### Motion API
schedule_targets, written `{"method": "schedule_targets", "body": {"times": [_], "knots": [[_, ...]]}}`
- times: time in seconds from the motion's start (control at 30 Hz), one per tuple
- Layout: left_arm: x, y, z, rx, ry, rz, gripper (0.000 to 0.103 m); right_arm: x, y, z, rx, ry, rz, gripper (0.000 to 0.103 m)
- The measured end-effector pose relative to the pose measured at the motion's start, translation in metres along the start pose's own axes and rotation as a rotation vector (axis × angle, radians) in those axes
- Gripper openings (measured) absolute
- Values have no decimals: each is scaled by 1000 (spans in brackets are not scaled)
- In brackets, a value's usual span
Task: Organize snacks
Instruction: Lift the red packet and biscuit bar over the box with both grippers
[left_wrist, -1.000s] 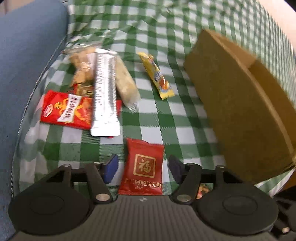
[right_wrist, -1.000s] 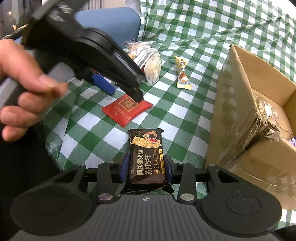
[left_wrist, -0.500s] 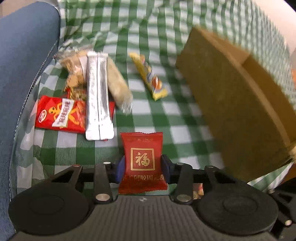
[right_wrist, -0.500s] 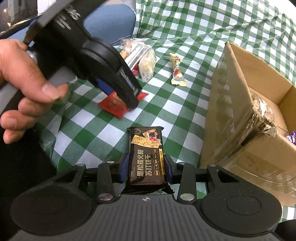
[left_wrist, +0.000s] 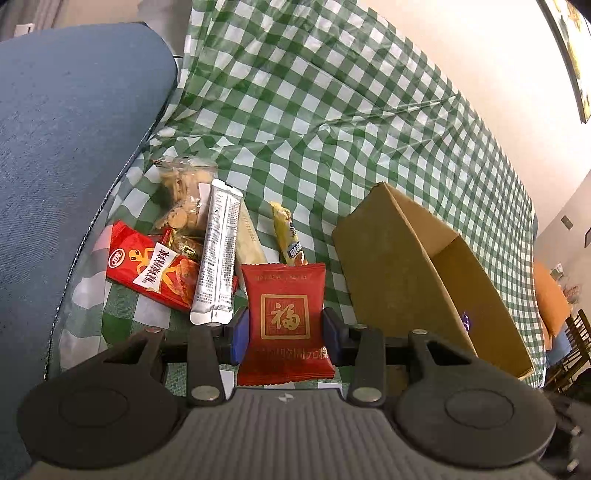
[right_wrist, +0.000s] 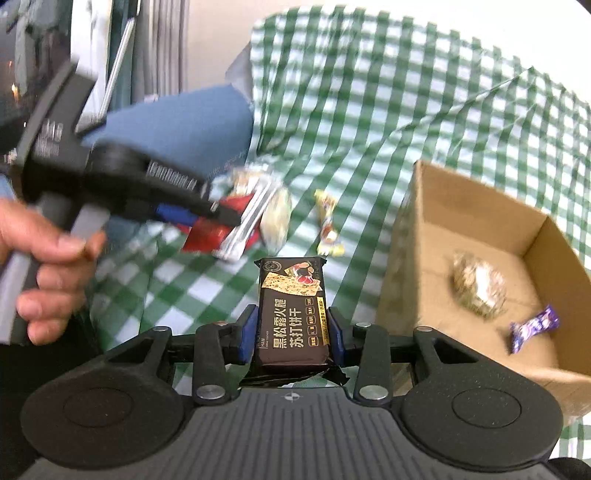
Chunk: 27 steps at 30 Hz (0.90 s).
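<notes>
- The left gripper (left_wrist: 284, 332) tilts downward over the counter (left_wrist: 332, 110), its blue fingers (left_wrist: 236, 334) pinched on the sides of a red snack packet (left_wrist: 285, 321) with a gold square emblem; the packet stands up between them.
- In the right wrist view, a hand (right_wrist: 44, 266) wraps the left gripper's grey handle at the left edge (that part of the picture is blurred), with the gripper reaching out over the snack pile.
- The right gripper (right_wrist: 291, 338) also points down at a slant, its fingers (right_wrist: 249, 336) narrow and clamped on a dark cracker bar (right_wrist: 291, 314) that sticks forward above the green-checked cloth.
- On the counter near the blue cushion (left_wrist: 66, 147) lie a silver sachet (left_wrist: 218, 254), a red chip bag (left_wrist: 151, 273), a clear biscuit bag (left_wrist: 183, 195) and a yellow candy (left_wrist: 290, 236).
- The cardboard box (right_wrist: 480, 221) sits open to the right; inside lie a foil-wrapped lump (right_wrist: 476, 288) and a purple candy (right_wrist: 532, 328).
</notes>
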<state>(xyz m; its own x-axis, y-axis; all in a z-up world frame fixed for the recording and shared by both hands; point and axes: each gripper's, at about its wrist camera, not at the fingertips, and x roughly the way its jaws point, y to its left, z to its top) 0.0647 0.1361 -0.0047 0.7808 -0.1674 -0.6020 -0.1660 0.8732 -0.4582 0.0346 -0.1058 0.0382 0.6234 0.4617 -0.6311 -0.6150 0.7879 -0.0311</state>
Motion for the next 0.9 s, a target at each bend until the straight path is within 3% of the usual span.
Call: {"method": "schedule_targets", "body": {"times": [0.23, 0.47, 0.63, 0.9], "knots": [[-2, -1, -2, 6, -20, -9, 45, -24, -49, 27, 72, -108, -22, 41], [2, -3, -3, 11, -23, 4, 45, -26, -128, 47, 60, -229, -125, 41], [3, -4, -3, 21, -25, 15, 45, -18, -180, 32, 152, -257, -210, 41], [3, -6, -4, 18, -57, 53, 45, -24, -198, 21, 183, -303, -214, 41]]}}
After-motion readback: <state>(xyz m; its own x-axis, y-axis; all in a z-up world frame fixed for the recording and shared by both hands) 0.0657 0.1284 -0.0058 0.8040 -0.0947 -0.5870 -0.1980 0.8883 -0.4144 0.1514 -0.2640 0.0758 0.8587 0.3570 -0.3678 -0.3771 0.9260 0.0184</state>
